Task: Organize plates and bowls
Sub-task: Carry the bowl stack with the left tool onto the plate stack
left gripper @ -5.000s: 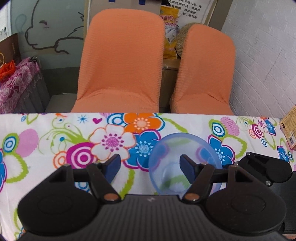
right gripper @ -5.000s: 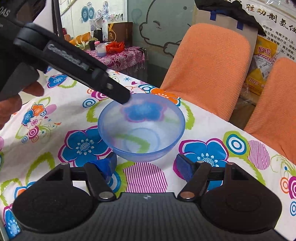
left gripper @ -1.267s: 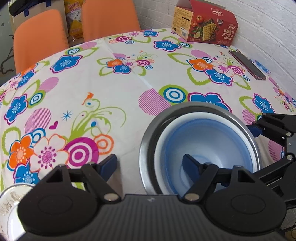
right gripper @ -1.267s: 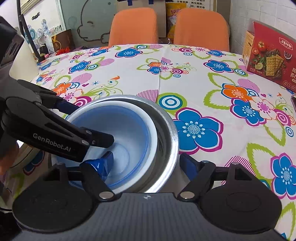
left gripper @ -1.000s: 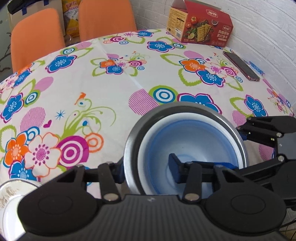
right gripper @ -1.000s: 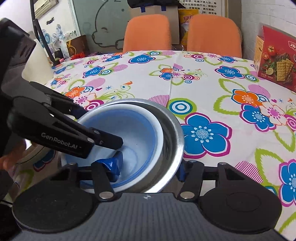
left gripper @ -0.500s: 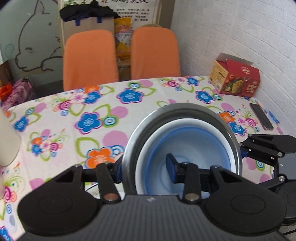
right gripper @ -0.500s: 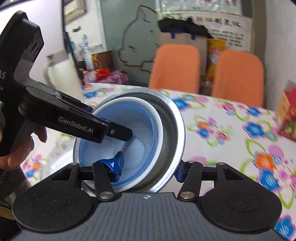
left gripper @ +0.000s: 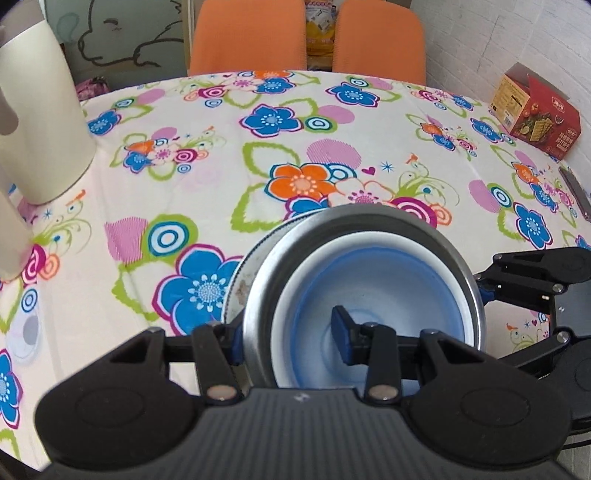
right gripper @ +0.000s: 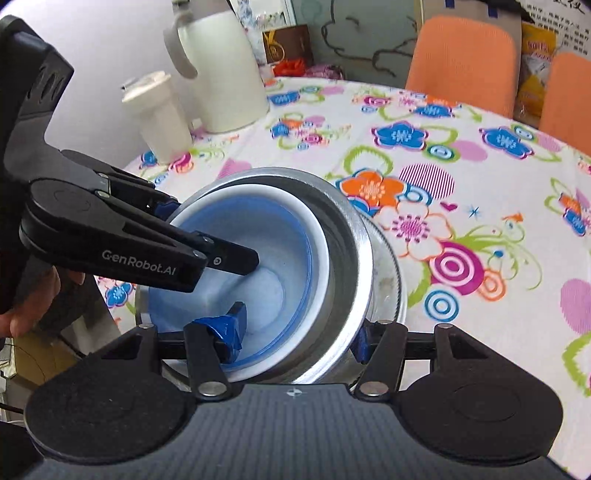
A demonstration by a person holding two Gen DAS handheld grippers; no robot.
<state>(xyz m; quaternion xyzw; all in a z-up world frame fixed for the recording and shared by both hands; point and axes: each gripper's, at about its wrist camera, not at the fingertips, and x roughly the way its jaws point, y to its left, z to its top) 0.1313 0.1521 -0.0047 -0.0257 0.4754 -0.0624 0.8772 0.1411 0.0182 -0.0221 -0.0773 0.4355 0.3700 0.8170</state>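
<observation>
A stack of nested bowls fills both views: a steel bowl (left gripper: 365,225) outermost, a white bowl (left gripper: 325,251) in it, and a blue bowl (left gripper: 384,280) innermost. My left gripper (left gripper: 288,330) is shut on the stack's near rim, one finger inside and one outside. My right gripper (right gripper: 299,332) is shut on the opposite rim (right gripper: 343,258) the same way. A patterned plate (left gripper: 236,284) shows just under the stack at its left edge. I cannot tell whether the stack touches it.
The table has a flowered cloth (left gripper: 295,147). A white kettle (right gripper: 218,66) and a cream tumbler (right gripper: 159,114) stand at the left. A red cracker box (left gripper: 535,110) and a phone (left gripper: 576,188) lie at the right. Two orange chairs (left gripper: 251,33) stand behind.
Both grippers closed on the stack's rim, lifted it and carried it across the table to the left, over a patterned plate. The kettle and tumbler have come into view.
</observation>
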